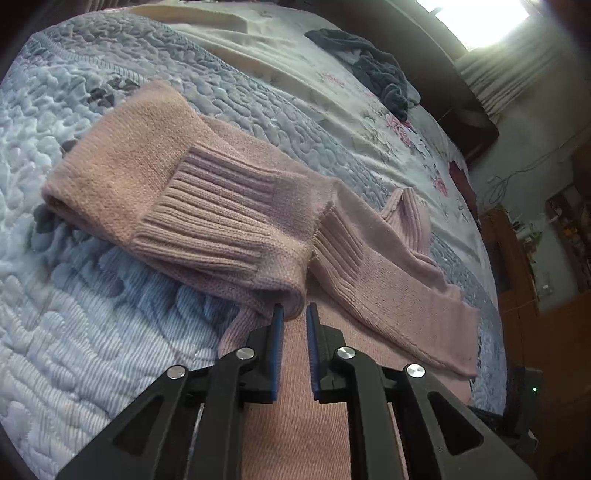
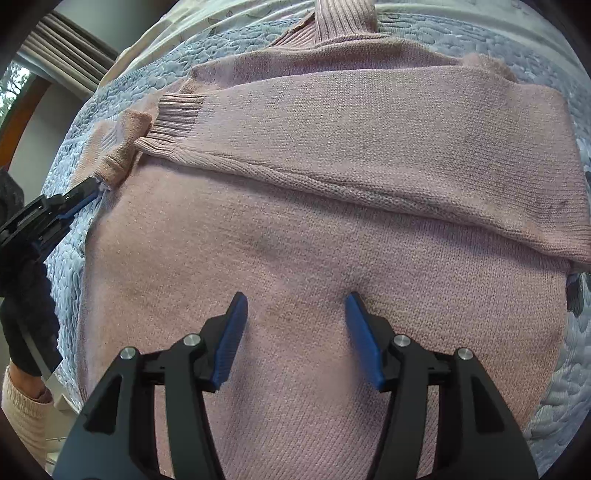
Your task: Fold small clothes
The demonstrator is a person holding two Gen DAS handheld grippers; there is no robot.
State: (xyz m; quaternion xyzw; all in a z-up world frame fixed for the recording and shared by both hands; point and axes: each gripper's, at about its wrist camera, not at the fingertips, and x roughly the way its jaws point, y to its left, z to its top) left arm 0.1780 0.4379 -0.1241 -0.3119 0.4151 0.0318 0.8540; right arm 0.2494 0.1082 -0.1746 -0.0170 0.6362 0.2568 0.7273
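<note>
Pink knit sweater (image 2: 325,229) lies spread flat on a quilted pale-blue bedspread (image 1: 92,314), its ribbed collar (image 2: 343,18) at the far edge in the right wrist view. 1 sleeve (image 2: 369,122) is folded across the chest, its ribbed cuff (image 2: 177,118) ending near the sweater's left side. The other sleeve (image 1: 122,158) shows in the left wrist view as a doubled-over bundle lying partly on the bedspread, with its ribbed cuff (image 1: 221,210) on top. The left gripper (image 1: 294,312) sits at the edge of that bundle with its 2 blue-padded jaws only narrowly apart and a fold of pink knit just at their tips; I cannot tell whether the fabric is pinched or merely touching. The right gripper (image 2: 295,299) hovers over the lower body of the sweater with jaws spread wide and nothing between them. A dark sleeve (image 2: 22,295) with a cream knit cuff (image 2: 22,417) beneath it shows at the left rim of the right wrist view. Farther up the bed, a crumpled dark-blue garment (image 1: 369,66) lies on a floral sheet (image 1: 332,110), well apart from the sweater.
</note>
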